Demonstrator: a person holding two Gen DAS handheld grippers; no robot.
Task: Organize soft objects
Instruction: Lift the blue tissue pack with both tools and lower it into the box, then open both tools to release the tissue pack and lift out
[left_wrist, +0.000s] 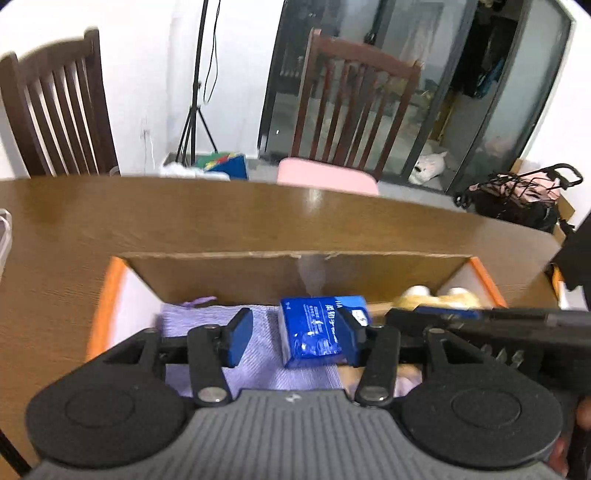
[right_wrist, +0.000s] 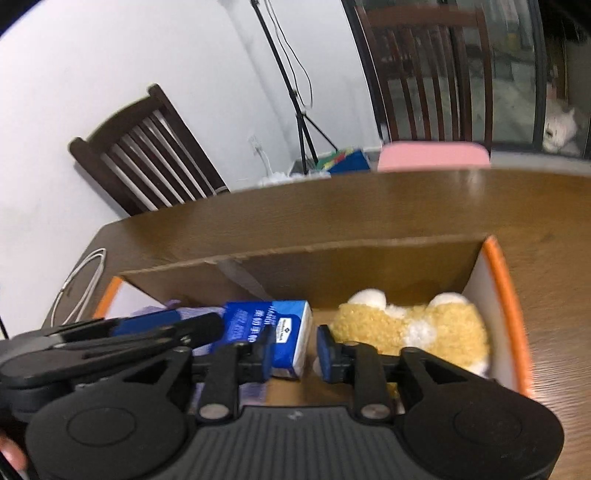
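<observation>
Lilac knit cloth (left_wrist: 207, 325) lies at the left of the cardboard box (left_wrist: 295, 273), blue tissue pack (left_wrist: 314, 332) mid-box, yellow plush toy (right_wrist: 417, 328) at right. Left gripper (left_wrist: 295, 336) hangs released around the pack; right gripper (right_wrist: 295, 350) hangs unclenched, empty. Step, judged: placing. Next move: withdraw upward without snagging anything.

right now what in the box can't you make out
- Purple cloth: near part hidden by the left gripper in the left wrist view.
- Tissue pack: print blurred in both views.
- Plush toy: near side hidden by the right gripper in the right wrist view; mostly hidden in the left wrist view.
- Box: near wall cut off in both views.
</observation>
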